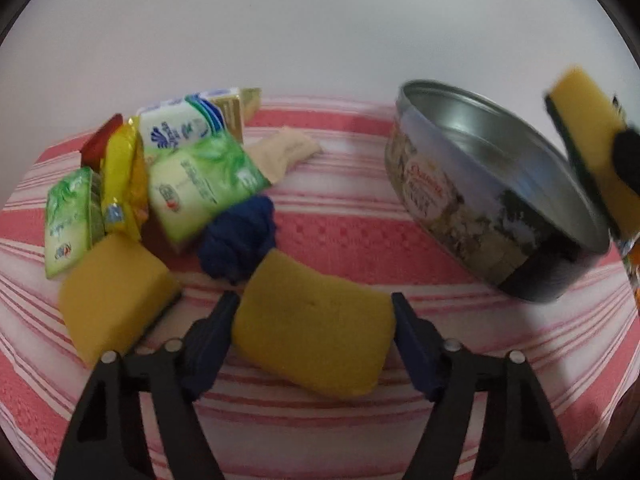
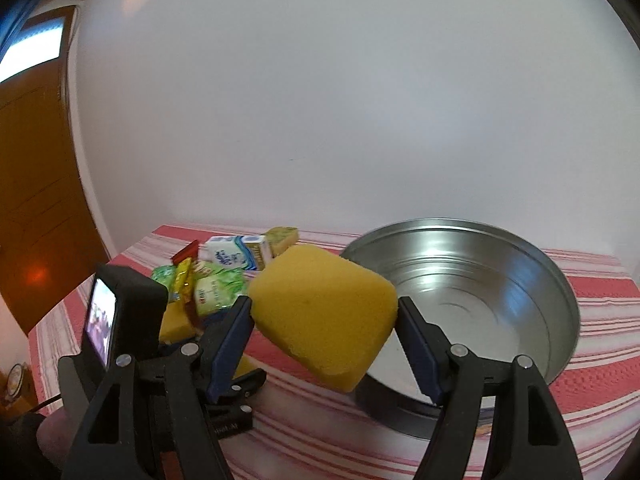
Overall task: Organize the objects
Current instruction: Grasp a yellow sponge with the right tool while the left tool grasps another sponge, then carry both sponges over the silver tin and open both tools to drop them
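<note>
In the left wrist view my left gripper (image 1: 314,314) is shut on a yellow sponge (image 1: 316,332) that lies on the red-and-white striped cloth (image 1: 340,240); both blue pads touch its ends. A second yellow sponge (image 1: 112,292) lies to its left. My right gripper (image 2: 324,312) is shut on another yellow sponge (image 2: 324,312), held in the air at the near left rim of an open round metal tin (image 2: 500,288). That held sponge (image 1: 584,120) also shows at the far right of the left wrist view, beside the tin (image 1: 480,200), which holds nothing.
A pile sits at the back left: green tissue packs (image 1: 200,192), a white-and-blue pack (image 1: 180,128), a yellow packet (image 1: 120,176), a red packet (image 1: 100,144), a small carton (image 1: 232,112). A rolled dark blue cloth (image 1: 240,244) and a beige sock (image 1: 284,152) lie nearby. A white wall stands behind.
</note>
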A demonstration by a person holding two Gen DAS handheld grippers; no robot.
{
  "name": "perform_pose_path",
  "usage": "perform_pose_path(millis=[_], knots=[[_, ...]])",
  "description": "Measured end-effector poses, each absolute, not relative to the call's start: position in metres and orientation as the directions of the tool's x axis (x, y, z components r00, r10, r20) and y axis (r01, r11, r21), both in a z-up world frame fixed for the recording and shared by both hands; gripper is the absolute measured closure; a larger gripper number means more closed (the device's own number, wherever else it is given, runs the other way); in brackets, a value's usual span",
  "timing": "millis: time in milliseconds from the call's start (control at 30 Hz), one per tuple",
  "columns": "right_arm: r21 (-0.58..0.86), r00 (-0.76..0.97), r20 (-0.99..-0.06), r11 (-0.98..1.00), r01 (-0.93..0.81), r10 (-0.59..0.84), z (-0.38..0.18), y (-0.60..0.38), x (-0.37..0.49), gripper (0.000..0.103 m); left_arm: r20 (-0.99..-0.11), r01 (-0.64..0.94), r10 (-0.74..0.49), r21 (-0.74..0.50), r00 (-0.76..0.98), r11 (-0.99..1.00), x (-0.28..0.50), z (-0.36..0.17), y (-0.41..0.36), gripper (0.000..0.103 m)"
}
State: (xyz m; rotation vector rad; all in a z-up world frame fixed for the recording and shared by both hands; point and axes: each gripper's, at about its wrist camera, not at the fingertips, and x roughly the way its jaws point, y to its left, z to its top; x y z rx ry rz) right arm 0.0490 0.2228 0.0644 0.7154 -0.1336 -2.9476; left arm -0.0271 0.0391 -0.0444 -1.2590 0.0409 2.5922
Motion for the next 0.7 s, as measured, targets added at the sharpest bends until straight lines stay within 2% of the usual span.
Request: perform_pose_path(millis=[233,533,700], knots=[[0.037,-0.912,-0.407,-0.999,0.03,-0.042,0.068,0.223,0.054,0.029,-0.767,-0.234,0.175,-0.033,-0.618,-0.972,-0.021,-0.043,0.047,0.036],[-0.045,-0.937,-0.324,-0.992,-0.118,0.126,0.079,0.254,0.06,0.029,-0.566,-0.296,0.282,-0.069,-0.775,-0.953,0.007,0.032,0.049,0.035],[-0.036,-0.91,-0.354,-0.976,-0.216,0.215,0.072,0.299,0.049,0.029,-0.541,-0.387,0.355,-0.059,-0.762,-0.92,-0.003,0.045,0.099,0.035]])
